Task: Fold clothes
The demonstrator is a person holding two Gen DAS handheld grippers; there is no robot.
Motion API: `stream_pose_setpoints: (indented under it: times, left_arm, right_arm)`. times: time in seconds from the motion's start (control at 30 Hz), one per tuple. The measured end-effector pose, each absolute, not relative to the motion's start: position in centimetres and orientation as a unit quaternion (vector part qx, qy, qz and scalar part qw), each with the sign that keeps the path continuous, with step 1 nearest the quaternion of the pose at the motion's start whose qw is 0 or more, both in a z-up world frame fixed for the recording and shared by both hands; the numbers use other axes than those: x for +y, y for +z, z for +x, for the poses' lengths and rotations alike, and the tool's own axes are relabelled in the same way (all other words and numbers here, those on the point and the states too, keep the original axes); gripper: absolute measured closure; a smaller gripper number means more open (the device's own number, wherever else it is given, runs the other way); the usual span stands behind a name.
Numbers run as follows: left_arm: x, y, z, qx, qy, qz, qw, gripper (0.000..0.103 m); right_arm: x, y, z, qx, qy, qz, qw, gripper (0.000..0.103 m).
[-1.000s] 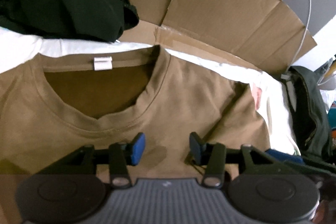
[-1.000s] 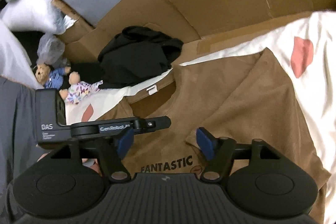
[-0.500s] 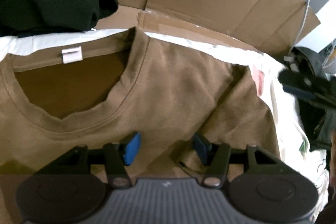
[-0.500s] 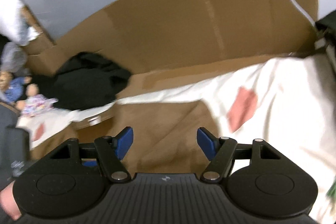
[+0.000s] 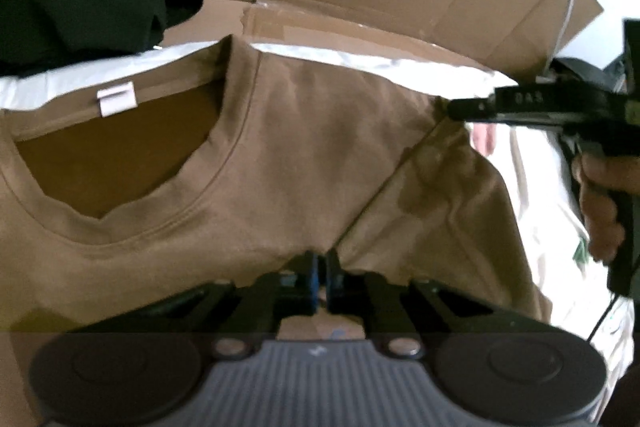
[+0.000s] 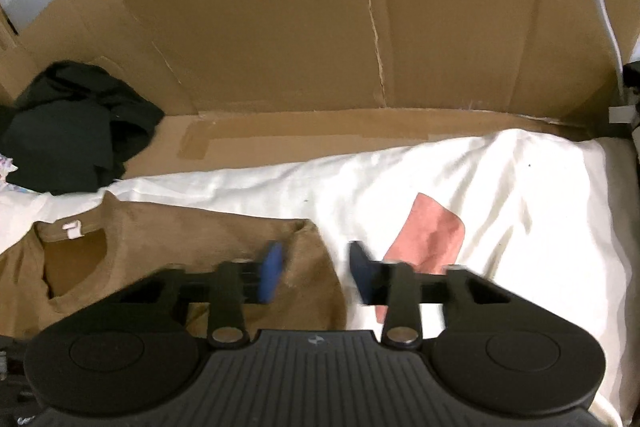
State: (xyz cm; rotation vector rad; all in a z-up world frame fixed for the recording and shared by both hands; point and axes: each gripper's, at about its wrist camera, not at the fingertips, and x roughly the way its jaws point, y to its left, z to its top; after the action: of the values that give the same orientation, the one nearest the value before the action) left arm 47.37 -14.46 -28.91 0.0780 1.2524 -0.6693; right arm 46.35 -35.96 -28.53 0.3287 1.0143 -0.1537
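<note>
- Shirt: the brown T-shirt (image 5: 304, 155) lies flat on a white sheet (image 6: 500, 179), spread just ahead of both grippers, its front side up.
- Its collar (image 5: 224, 163) with a small white tag (image 5: 117, 99) points away from the left gripper (image 5: 319, 281), toward the upright cardboard (image 6: 280, 27); the body's long axis runs from that far collar back toward the gripper.
- One short sleeve (image 5: 448, 211) lies ahead and to the right of the left gripper, angled outward, its seam running diagonally from the far shoulder down to the pads.
- The left gripper's jaws have just been closing and now stand pinched together on a fold of the shirt's fabric beside the sleeve seam.
- The right gripper (image 6: 316, 273) sits over the outer edge of that sleeve, one blue pad above brown cloth, the other above the sheet. Its jaws have just been closing; a gap remains and the pads are blurred, with the sleeve edge between them but no visible pressing.
- In the left wrist view the right gripper's tip sits at the far shoulder corner, with a hand (image 5: 600, 199) wrapped around its handle.
- A dark crumpled garment (image 6: 76, 127) lies far ahead and left of both grippers, against the cardboard.
- A pink patch (image 6: 432, 231) on the sheet shows just beyond the right gripper's right pad.
</note>
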Motion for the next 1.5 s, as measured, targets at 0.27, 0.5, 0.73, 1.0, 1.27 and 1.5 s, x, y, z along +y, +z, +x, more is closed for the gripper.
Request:
stream_pose_setpoints:
  times: [0.27, 0.5, 0.73, 1.0, 1.27, 1.5]
  left_arm:
    - [-13.1, -28.2, 47.2, 0.573, -0.293, 0.032, 0.765, 0.100]
    - [-12.7, -27.9, 46.9, 0.580, -0.291, 0.017, 0.761, 0.060]
    - [-13.5, -28.0, 46.5, 0.584, -0.284, 0.059, 0.758, 0.101]
    - [-13.2, -25.9, 45.3, 0.572, -0.263, 0.080, 0.773, 0.084]
    - [-14.4, -24.7, 43.7, 0.557, -0.278, 0.091, 0.777, 0.069]
    - [-16.7, -24.6, 42.9, 0.545, -0.315, 0.093, 0.771, 0.071]
  right_arm:
    - [-37.1, -28.5, 47.5, 0.473, -0.094, 0.146, 0.863, 0.090]
    - [-39.0, -25.9, 43.0, 0.436, -0.051, 0.191, 0.878, 0.071]
    - [-39.6, -25.4, 34.7, 0.441, -0.026, 0.195, 0.876, 0.066]
    - [-36.6, -27.8, 28.9, 0.475, 0.007, 0.152, 0.867, 0.066]
    - [-34.8, -28.6, 26.6, 0.498, 0.011, 0.121, 0.859, 0.066]
    - [-34.8, -26.0, 26.2, 0.465, 0.018, 0.118, 0.877, 0.067]
